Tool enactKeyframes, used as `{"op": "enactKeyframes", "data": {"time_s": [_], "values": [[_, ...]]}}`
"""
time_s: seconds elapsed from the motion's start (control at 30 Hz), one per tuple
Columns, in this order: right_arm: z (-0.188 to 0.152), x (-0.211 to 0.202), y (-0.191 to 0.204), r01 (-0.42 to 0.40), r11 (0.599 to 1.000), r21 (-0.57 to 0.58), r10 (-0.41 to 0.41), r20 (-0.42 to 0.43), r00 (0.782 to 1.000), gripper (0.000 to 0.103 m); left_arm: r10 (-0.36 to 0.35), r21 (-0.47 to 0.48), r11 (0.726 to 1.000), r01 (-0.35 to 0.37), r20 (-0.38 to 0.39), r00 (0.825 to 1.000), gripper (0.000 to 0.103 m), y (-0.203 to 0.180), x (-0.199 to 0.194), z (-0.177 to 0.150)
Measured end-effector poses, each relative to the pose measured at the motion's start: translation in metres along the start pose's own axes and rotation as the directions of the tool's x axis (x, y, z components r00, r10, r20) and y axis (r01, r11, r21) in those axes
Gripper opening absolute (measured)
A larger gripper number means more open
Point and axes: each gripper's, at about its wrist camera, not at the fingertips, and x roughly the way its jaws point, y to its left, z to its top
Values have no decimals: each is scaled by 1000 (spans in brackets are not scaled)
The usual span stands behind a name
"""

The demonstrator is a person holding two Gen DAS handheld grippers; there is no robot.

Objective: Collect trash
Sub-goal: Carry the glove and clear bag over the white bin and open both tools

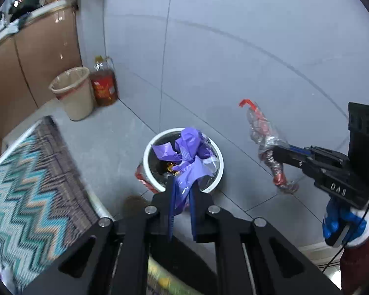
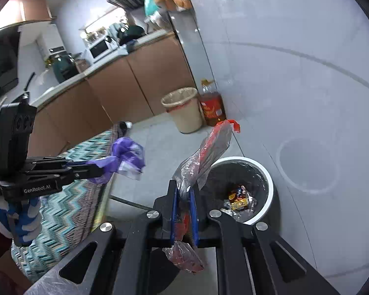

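My left gripper point(image 1: 183, 184) is shut on a crumpled purple plastic wrapper point(image 1: 188, 152) and holds it directly over the white round bin point(image 1: 147, 164). The same left gripper point(image 2: 99, 168) shows in the right wrist view with the purple wrapper point(image 2: 129, 156) at its tip. My right gripper point(image 2: 184, 188) is shut on a clear-and-red plastic wrapper point(image 2: 210, 148), just left of the white bin point(image 2: 270, 184). From the left wrist view, the right gripper point(image 1: 274, 151) and its wrapper point(image 1: 263, 132) hang to the right of the bin. Colourful packets point(image 2: 238, 196) lie inside the bin.
A beige lined bin point(image 1: 72, 93) and a large oil bottle point(image 1: 104, 83) stand on the floor by brown kitchen cabinets point(image 1: 44, 56). A zigzag-patterned cloth surface point(image 1: 29, 172) lies at the left. A red pack point(image 1: 142, 178) sits beside the white bin. Gloved hands point(image 2: 22, 223) hold both tools.
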Motion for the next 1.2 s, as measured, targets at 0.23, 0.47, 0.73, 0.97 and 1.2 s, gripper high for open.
{"op": "enactKeyframes", "data": {"time_s": [0.23, 0.47, 0.73, 0.97, 1.2], "values": [[9, 65, -35, 45, 999, 19, -43, -85, 995, 11, 28, -14, 999, -30, -86, 996, 10, 4, 82, 31], [14, 114, -57, 84, 996, 26, -79, -153, 985, 12, 7, -69, 997, -16, -132, 991, 11, 16, 127, 45], [10, 142, -68, 190, 981, -31, -192, -199, 961, 37, -69, -168, 985, 45, -143, 987, 34, 30, 157, 59], [4, 121, -70, 223, 974, -33, -225, -188, 956, 40, -97, -193, 978, 74, -115, 989, 38, 32, 148, 62], [8, 89, -54, 207, 978, -15, -207, -147, 967, 41, -53, -165, 985, 48, -23, 998, 38, 29, 96, 55]]}}
